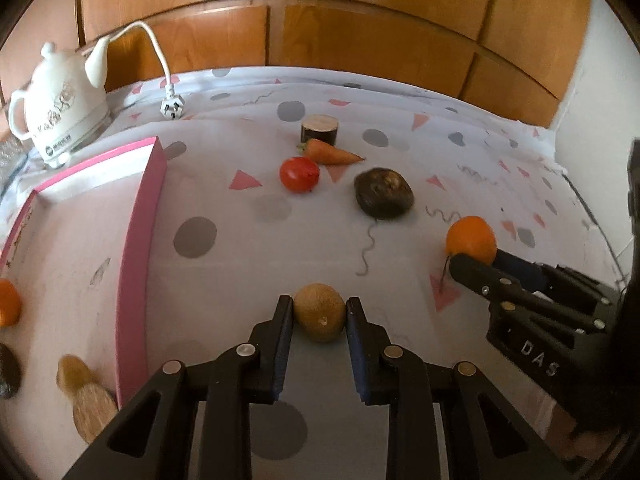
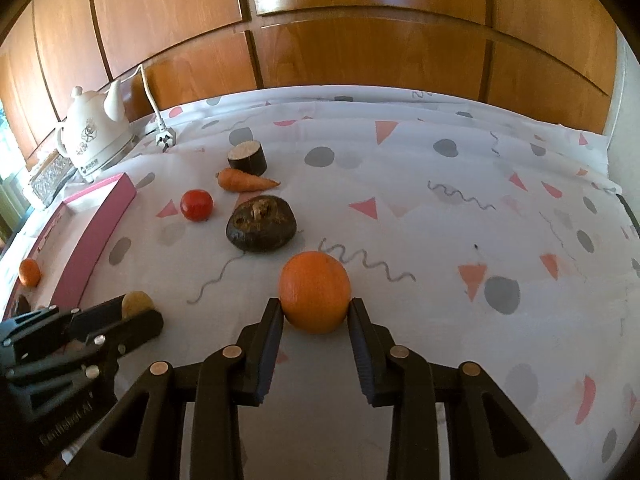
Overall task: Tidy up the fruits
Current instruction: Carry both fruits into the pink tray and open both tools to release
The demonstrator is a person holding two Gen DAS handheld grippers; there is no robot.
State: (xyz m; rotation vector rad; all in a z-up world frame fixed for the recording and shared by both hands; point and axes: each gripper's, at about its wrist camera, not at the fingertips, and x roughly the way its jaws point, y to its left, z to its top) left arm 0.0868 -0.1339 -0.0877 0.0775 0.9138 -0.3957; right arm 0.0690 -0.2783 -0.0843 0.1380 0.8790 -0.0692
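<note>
My left gripper (image 1: pixel 319 309) is shut on a brown kiwi (image 1: pixel 320 312), with both fingertips against its sides, just right of the pink tray (image 1: pixel 138 232). My right gripper (image 2: pixel 316 308) is shut on an orange (image 2: pixel 315 291); the orange also shows in the left wrist view (image 1: pixel 471 239). The tray holds a small orange (image 1: pixel 8 302), a yellow-brown fruit (image 1: pixel 72 372), a tan disc-shaped piece (image 1: pixel 94 410) and a dark item (image 1: pixel 8 368) at the edge. A tomato (image 1: pixel 299 174), a carrot (image 1: pixel 332 153), a dark round fruit (image 1: pixel 384 192) and a dark cylinder piece (image 1: pixel 319 129) lie further back.
A white kettle (image 1: pixel 64 108) with its cord and plug (image 1: pixel 172 104) stands at the back left. Wooden cabinet doors (image 2: pixel 320 40) rise behind the table. The patterned cloth (image 2: pixel 480 220) spreads to the right, ending at the table's right edge.
</note>
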